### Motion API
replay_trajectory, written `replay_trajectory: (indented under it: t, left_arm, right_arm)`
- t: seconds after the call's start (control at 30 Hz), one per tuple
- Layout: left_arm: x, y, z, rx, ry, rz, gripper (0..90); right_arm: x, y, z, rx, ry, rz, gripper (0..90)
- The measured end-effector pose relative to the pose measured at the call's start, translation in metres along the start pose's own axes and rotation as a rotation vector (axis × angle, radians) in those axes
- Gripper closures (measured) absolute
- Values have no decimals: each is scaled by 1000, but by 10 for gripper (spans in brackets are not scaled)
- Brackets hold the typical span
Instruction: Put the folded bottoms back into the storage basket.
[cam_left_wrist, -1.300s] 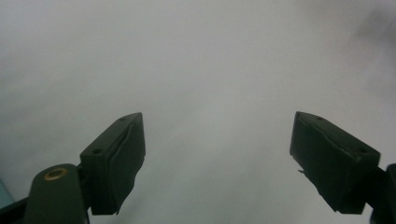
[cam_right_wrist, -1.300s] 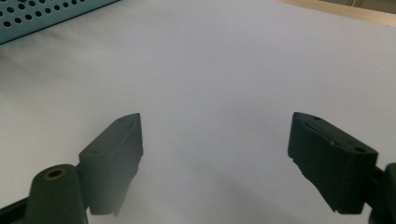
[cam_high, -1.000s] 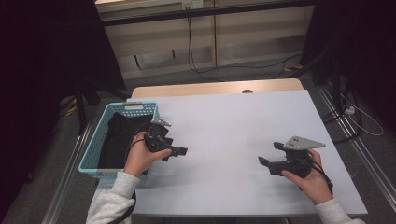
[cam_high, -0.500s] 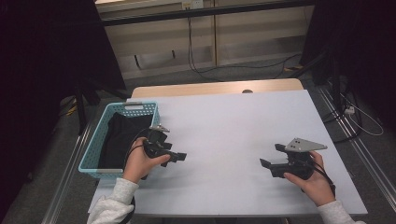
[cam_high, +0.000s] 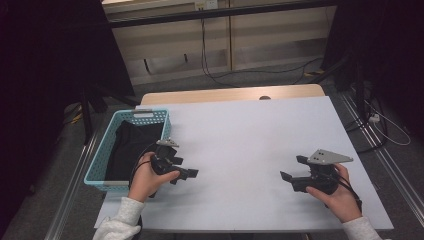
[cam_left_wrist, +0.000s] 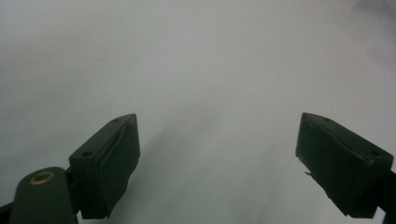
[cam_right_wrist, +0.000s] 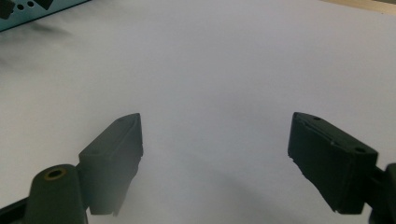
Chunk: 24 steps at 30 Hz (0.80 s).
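A light blue basket (cam_high: 99, 161) stands at the left edge of the white table (cam_high: 250, 135), with a black cloth (cam_high: 131, 147) lying inside it. My left gripper (cam_high: 186, 169) rests low over the table just right of the basket, held by a hand. In the left gripper view its jaws stand wide apart with nothing between them, my left gripper (cam_left_wrist: 217, 163) over bare white surface. My right gripper (cam_high: 292, 172) sits near the front right of the table and points left. Its own view shows my right gripper (cam_right_wrist: 215, 161) open and empty.
A corner of the basket (cam_right_wrist: 42, 10) shows at the top left of the right gripper view. A wooden strip (cam_high: 230, 94) runs along the table's far edge. Cables (cam_high: 220, 75) lie on the floor beyond it, and metal rails (cam_high: 395, 170) run along the right.
My left gripper has drifted a little toward the person and lower over the table. The right gripper has barely shifted.
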<state>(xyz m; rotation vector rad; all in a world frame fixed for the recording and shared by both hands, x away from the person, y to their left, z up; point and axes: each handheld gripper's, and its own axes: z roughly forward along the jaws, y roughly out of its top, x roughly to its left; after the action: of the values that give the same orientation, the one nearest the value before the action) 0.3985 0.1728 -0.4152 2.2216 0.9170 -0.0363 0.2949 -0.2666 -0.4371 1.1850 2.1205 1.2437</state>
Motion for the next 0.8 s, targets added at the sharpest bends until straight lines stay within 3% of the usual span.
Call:
replay_trajectory:
  t: [0.53, 0.8]
  left_arm:
    - [-7, -8, 7, -22, -35, 13, 123]
    - [-9, -13, 9, -6, -15, 41, 113]
  right_arm:
    - [0, -5, -4, 14, 2, -6, 173]
    - [0, -8, -7, 16, -2, -6, 173]
